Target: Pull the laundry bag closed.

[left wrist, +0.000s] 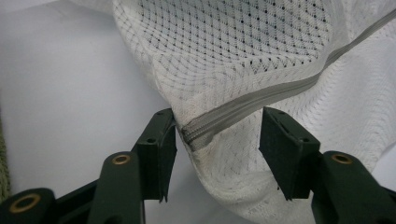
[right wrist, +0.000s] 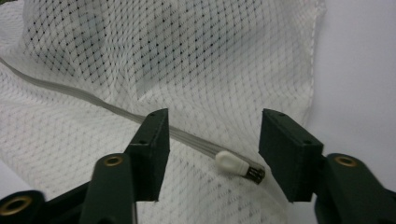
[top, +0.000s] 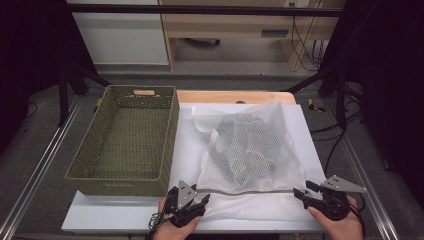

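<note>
Here the zipper (top: 250, 191) of the mesh bag (top: 247, 150) is stretched crosswise between the left hand-held gripper (top: 200, 196) and the right hand-held gripper (top: 300, 192), both spread, its white pull (right wrist: 231, 163) lying loose nearest the right.

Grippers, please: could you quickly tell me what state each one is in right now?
Left gripper: open, the white mesh laundry bag zip's end between its jaws.
Right gripper: open, white zip pull between its jaws.

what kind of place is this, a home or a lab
Most likely a lab recording station, not a home: a white work board ringed by black frame posts, loose cables on the floor, and a staged mesh laundry bag beside a green basket.
</note>
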`<act>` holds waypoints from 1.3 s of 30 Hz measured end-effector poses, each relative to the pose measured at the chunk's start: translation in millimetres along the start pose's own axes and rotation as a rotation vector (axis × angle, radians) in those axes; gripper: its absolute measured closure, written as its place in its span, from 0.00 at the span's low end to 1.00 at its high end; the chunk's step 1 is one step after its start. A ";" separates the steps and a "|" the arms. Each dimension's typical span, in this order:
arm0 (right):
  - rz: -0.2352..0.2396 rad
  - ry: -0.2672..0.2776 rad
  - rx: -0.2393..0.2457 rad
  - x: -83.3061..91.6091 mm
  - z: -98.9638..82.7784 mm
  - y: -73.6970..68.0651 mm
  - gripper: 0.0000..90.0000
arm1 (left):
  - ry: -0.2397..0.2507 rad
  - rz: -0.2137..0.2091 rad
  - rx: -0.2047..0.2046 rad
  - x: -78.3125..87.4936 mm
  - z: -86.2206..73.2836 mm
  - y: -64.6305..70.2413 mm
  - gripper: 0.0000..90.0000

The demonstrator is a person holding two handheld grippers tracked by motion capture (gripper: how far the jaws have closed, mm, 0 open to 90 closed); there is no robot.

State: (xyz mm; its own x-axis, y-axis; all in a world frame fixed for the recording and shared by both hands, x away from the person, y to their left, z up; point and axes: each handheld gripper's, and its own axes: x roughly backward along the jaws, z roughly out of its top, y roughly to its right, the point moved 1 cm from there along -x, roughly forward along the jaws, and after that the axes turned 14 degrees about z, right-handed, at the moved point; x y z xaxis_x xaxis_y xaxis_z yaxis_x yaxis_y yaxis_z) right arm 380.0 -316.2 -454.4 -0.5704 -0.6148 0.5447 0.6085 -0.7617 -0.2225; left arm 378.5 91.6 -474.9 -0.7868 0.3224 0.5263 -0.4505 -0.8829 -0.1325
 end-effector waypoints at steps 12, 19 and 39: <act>-0.035 0.078 0.110 -14.7 20.0 -21.9 0.08 | 0.104 -0.035 0.026 8.9 17.7 1.9 0.14; -0.063 0.164 0.151 -12.8 36.2 -18.7 0.07 | 0.240 -0.079 0.012 12.8 43.6 -3.5 0.06; -0.161 0.223 0.184 -26.5 24.4 9.9 0.18 | 0.365 -0.101 0.011 -14.7 40.5 -17.1 0.05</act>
State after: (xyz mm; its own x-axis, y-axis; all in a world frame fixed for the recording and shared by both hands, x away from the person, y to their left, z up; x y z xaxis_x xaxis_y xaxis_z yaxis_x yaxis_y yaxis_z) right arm 414.7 -302.5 -451.3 -0.7617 -0.5346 0.3660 0.5787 -0.8154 0.0134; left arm 414.8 88.2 -446.3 -0.8382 0.5065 0.2022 -0.5303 -0.8435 -0.0855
